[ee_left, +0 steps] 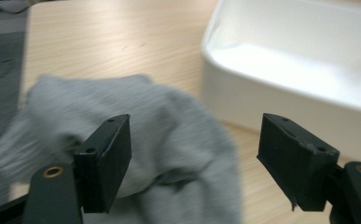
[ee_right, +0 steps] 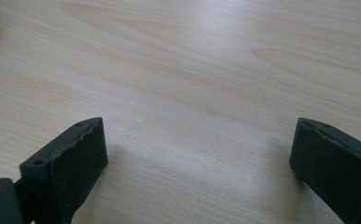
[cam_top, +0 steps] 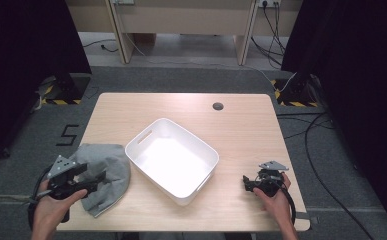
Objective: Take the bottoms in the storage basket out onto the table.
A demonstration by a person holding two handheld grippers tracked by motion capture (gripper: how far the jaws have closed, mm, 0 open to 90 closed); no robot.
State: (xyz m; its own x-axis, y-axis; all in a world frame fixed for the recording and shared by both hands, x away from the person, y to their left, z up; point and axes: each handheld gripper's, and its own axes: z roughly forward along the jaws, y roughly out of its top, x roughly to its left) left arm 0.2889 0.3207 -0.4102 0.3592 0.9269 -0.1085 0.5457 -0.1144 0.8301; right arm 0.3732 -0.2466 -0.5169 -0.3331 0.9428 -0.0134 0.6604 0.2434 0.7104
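Grey cloth (cam_top: pixel 103 175) lies beside the white tub (cam_top: pixel 172 159), under my left gripper (cam_top: pixel 101 179), jaws wide and empty. My right gripper (cam_top: pixel 245 182) rests wide open on the wooden table (cam_top: pixel 241 130).

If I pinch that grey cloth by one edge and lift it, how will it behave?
The grey cloth lies rumpled in soft folds, so it will probably hang limp and trail rather than hold shape. It looks like thin knit, likely light. One corner lies over the table edge, so a push may slide it off. The left gripper is open above it, nothing held.
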